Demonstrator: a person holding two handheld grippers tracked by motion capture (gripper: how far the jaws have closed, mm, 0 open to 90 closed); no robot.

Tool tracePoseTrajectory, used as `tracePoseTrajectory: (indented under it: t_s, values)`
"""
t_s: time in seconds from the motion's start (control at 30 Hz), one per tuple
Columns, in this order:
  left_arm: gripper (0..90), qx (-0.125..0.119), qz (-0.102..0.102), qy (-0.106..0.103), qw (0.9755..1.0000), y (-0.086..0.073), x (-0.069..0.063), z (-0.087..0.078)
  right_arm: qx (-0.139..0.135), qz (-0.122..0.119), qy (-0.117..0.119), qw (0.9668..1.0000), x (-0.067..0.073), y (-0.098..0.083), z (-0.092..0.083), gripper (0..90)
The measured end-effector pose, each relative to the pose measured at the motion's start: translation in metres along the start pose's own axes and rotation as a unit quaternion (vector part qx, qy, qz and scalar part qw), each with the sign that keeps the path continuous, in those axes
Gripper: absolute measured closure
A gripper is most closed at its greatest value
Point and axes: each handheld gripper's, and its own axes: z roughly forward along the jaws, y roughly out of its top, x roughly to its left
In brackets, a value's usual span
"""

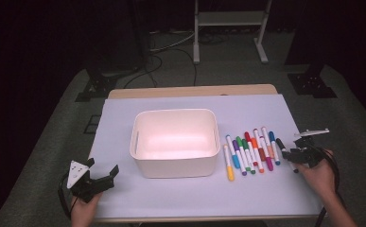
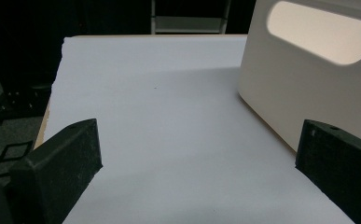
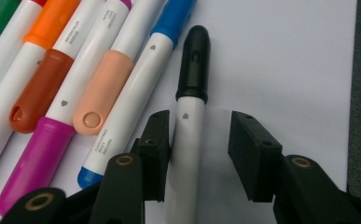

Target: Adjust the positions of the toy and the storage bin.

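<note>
A row of coloured markers [image 1: 249, 153] lies on the white sheet right of a white bin [image 1: 175, 165]. At the row's right end is a black-capped marker [image 1: 281, 143]. My right gripper [image 1: 289, 153] is low over it, and in the right gripper view the white barrel of this marker [image 3: 192, 70] lies between the jaws of my right gripper [image 3: 201, 128]. The left jaw is against the barrel, and a gap shows before the right pad [image 3: 250, 154]. My left gripper [image 1: 102, 166] rests open near the front left of the sheet, nothing between its jaws [image 2: 199, 144].
A blue-capped marker [image 3: 136, 102] lies just left of the black one, then peach, magenta and orange ones. The bin [image 2: 281, 93] stands right of the left gripper, with a handle slot in its wall. The sheet's right edge [image 3: 355, 93] is close to the right gripper.
</note>
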Motion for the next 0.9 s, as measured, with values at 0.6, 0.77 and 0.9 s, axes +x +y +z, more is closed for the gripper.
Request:
tracePoseTrajectory:
  t_s: [0.6, 0.77, 0.9]
  values:
    - [0.0, 0.000, 0.001, 0.000, 1.0000, 0.000, 0.000, 0.000, 0.004, 0.019, 0.015, 0.9997, -0.004, 0.000, -0.002, 75.7]
    - [0.0, 0.000, 0.000, 0.000, 1.0000, 0.000, 0.000, 0.000, 0.005, 0.027, 0.028, 0.9992, -0.006, -0.001, -0.004, 75.8]
    - [0.0, 0.000, 0.001, 0.000, 1.0000, 0.000, 0.000, 0.000, -0.001, 0.028, 0.038, 0.9989, -0.005, -0.002, -0.009, 75.9]
